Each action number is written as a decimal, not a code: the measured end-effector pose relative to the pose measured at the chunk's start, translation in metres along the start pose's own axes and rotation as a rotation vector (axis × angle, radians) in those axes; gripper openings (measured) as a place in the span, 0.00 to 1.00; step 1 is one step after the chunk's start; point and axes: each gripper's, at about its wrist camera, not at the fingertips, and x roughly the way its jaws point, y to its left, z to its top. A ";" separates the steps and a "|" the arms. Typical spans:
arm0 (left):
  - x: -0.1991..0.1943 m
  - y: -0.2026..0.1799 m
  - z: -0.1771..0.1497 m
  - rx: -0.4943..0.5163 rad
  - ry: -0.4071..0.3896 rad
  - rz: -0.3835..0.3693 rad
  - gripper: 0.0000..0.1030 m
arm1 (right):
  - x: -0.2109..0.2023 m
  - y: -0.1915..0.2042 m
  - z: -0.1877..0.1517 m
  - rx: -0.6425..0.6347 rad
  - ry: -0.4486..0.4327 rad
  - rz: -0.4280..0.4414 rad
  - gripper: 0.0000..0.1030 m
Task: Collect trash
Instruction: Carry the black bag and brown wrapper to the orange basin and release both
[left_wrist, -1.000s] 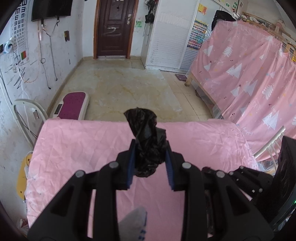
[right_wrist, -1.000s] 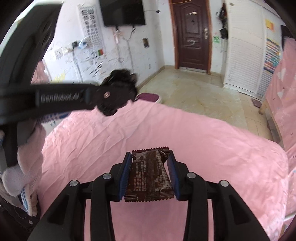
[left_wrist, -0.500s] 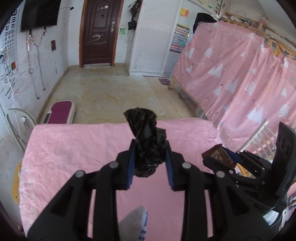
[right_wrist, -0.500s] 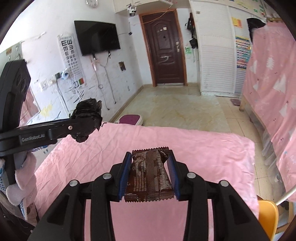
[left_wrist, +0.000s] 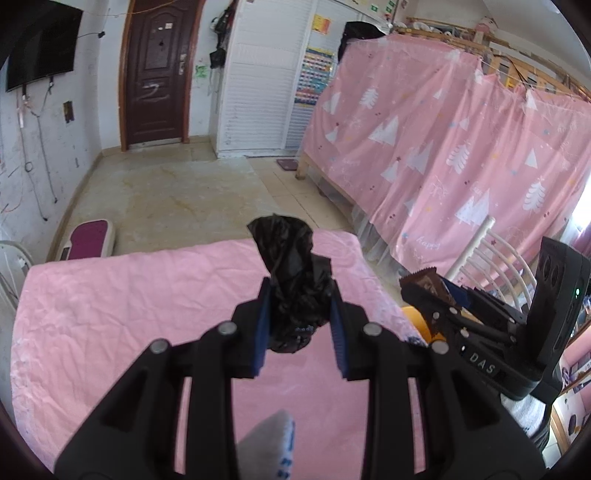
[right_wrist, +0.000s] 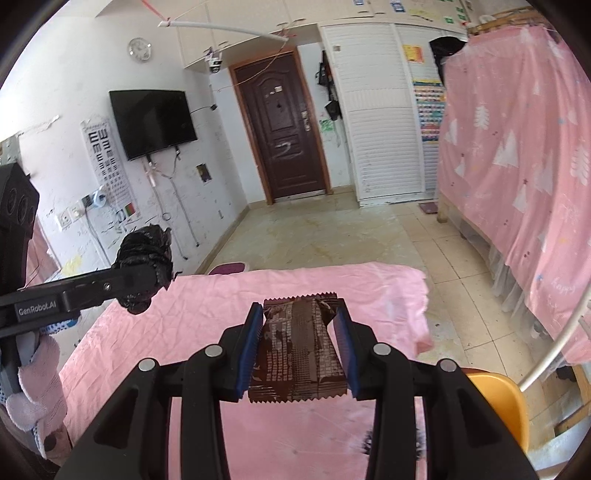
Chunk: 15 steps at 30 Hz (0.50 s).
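My left gripper (left_wrist: 298, 295) is shut on a crumpled black plastic bag (left_wrist: 291, 273) and holds it above the pink-covered table (left_wrist: 110, 302). In the right wrist view the left gripper (right_wrist: 144, 273) shows at the left with the black bag (right_wrist: 146, 251). My right gripper (right_wrist: 298, 325) is shut on a brown snack wrapper (right_wrist: 297, 350) and holds it above the table (right_wrist: 207, 306). In the left wrist view the right gripper (left_wrist: 424, 286) with the wrapper (left_wrist: 421, 281) is off the table's right edge.
An orange chair seat (right_wrist: 498, 398) stands by the table's right edge. A white chair back (left_wrist: 476, 251) is further right. A pink curtain (left_wrist: 443, 166) hangs on the right. A purple scale (left_wrist: 88, 240) lies on the floor beyond the table.
Both grippers have risen and swung right, each keeping its hold. The right gripper with the wrapper has come into the left wrist view near the table's right edge.
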 end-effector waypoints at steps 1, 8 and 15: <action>0.003 -0.009 -0.001 0.011 0.005 -0.004 0.27 | -0.005 -0.008 -0.001 0.011 -0.008 -0.013 0.28; 0.020 -0.051 -0.004 0.071 0.039 -0.038 0.27 | -0.028 -0.056 -0.007 0.075 -0.047 -0.072 0.28; 0.034 -0.086 -0.009 0.118 0.070 -0.078 0.27 | -0.046 -0.098 -0.017 0.131 -0.073 -0.123 0.28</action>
